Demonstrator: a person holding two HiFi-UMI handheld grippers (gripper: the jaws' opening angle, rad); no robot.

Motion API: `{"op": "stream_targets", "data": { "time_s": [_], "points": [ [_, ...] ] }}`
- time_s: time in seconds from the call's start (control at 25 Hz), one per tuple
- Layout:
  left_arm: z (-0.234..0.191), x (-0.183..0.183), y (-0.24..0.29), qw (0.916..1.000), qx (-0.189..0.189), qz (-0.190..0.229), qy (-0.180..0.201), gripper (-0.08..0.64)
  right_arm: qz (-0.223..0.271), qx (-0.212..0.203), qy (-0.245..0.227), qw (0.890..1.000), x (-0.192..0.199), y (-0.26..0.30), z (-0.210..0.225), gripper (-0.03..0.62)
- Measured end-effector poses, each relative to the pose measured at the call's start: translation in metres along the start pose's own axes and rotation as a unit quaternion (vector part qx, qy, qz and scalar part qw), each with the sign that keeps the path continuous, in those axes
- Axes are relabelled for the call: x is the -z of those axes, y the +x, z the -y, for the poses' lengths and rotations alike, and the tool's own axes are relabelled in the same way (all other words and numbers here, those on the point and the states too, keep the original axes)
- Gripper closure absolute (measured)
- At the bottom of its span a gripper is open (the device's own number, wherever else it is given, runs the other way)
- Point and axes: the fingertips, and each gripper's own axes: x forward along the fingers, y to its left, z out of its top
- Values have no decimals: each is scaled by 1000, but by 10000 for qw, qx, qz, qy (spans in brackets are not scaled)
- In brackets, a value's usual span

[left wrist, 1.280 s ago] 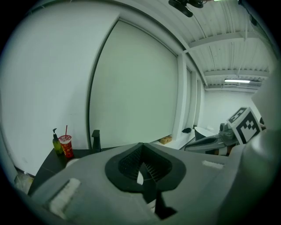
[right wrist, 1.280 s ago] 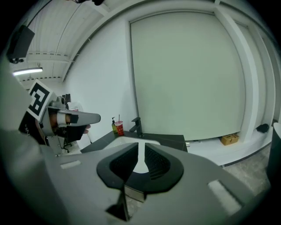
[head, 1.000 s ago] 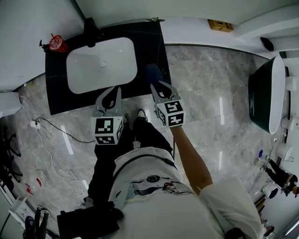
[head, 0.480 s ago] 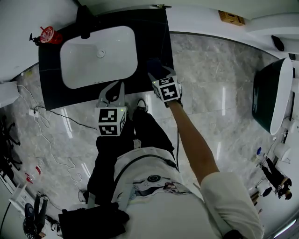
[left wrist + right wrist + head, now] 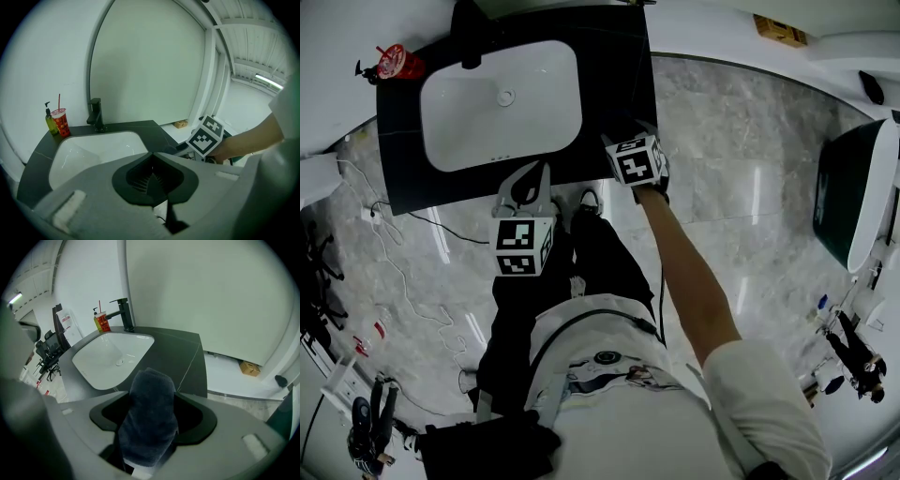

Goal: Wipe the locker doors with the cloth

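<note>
A dark blue cloth [image 5: 149, 427] stands bunched between the jaws of my right gripper [image 5: 152, 401]. The jaws have just been opening and now stand wide, with black gaps on both sides of the cloth. In the head view this gripper [image 5: 625, 141] points steeply down over the front right corner of the black counter [image 5: 609, 84], and its marker cube hides the cloth. My left gripper [image 5: 528, 178] hovers at the counter's front edge, below the white sink [image 5: 502, 103]; its jaws [image 5: 151, 177] meet with nothing between them. No locker door shows in any view.
A black faucet [image 5: 469, 42] and a red cup [image 5: 394, 64] stand behind the sink. Cables [image 5: 403, 281] trail over the marble floor at left. A dark tub [image 5: 853, 187] stands at right, and a cardboard box [image 5: 778, 30] lies by the far wall.
My right gripper has sunk to the counter's front right corner and tipped further down, so the cloth that showed ahead of it is now covered. The left gripper has lowered slightly.
</note>
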Motion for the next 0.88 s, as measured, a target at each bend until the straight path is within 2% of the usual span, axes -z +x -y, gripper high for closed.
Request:
{"op": "stream_targets", "data": {
  "time_s": [0.16, 0.28, 0.44, 0.6, 0.76, 0.88],
  "points": [
    [3, 3, 1, 10000, 0, -24, -15, 557, -226, -104, 126, 9996, 11, 5, -1, 258],
    [4, 3, 0, 10000, 6, -19, -15, 557, -398, -53, 184, 9990, 20, 15, 4, 255],
    [-2, 6, -1, 10000, -50, -46, -26, 557, -305, 191, 245, 9991, 18, 18, 11, 361],
    [-3, 8, -2, 9999, -93, -71, -32, 557, -139, 327, 111, 9993, 17, 17, 9, 457],
    [1, 8, -4, 9999, -90, -63, -6, 557, 84, 428, 219, 9988, 15, 13, 7, 488],
    [4, 7, -8, 9999, -109, -17, 31, 557, 438, 470, 378, 9972, 11, -3, 8, 489]
  ]
}}
